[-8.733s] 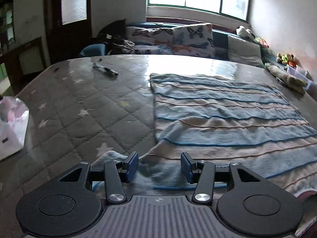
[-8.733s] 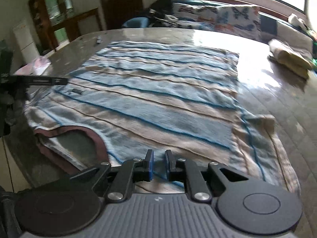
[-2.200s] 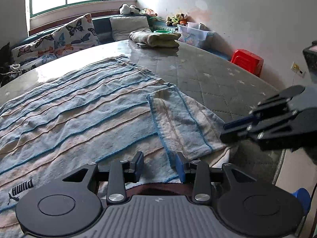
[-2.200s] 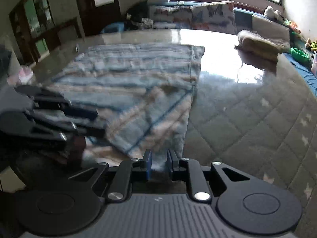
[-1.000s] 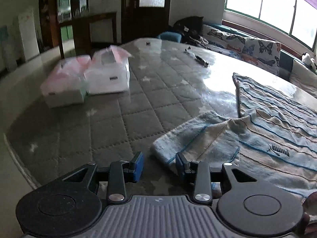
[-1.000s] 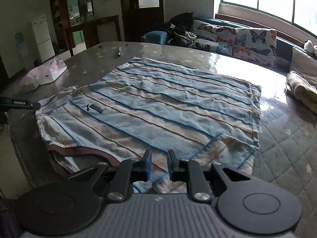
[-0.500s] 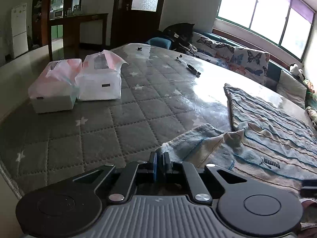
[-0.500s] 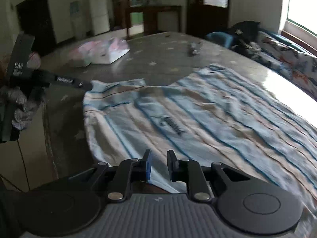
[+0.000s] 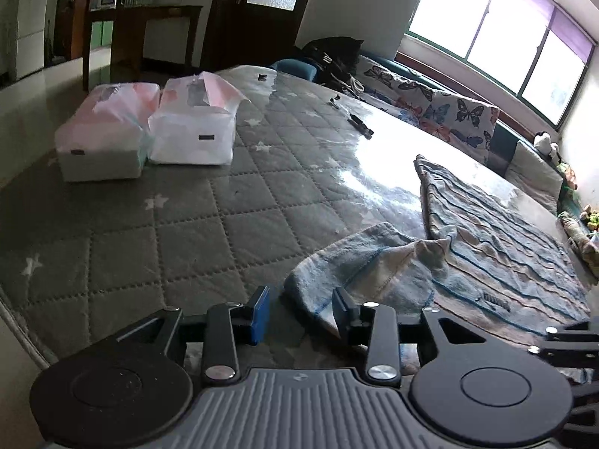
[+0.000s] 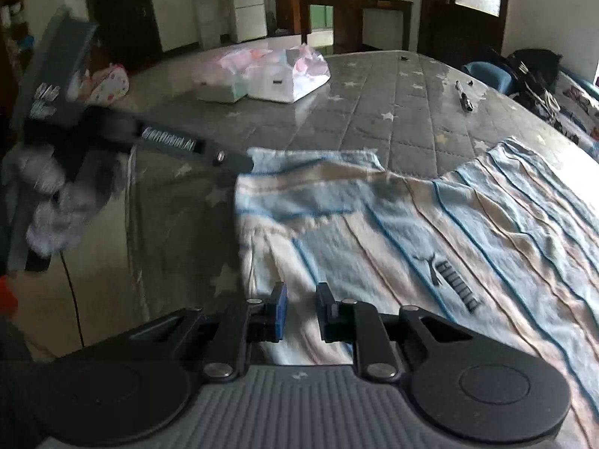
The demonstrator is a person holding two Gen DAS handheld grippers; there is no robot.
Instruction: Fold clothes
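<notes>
Shirt showing pale blue and beige bands split by thin bright blue lines, dark logo print on chest. Mattress wearing grey quilted diamond stitching, little white stars dotted over it. Tissue packs looking white with pink tops, one hinting mint green at edge. Cushions by window sporting butterfly print on white. Left gripper showing black fingers, blue pads; right gripper showing same combo.

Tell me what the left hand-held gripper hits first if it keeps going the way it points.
Probably the sleeve of the striped shirt. The left hand-held gripper has its jaws opening, and the sleeve's edge lies just ahead of the gap, toward the right finger. Depth is uncertain; the mattress lies beneath.
</notes>
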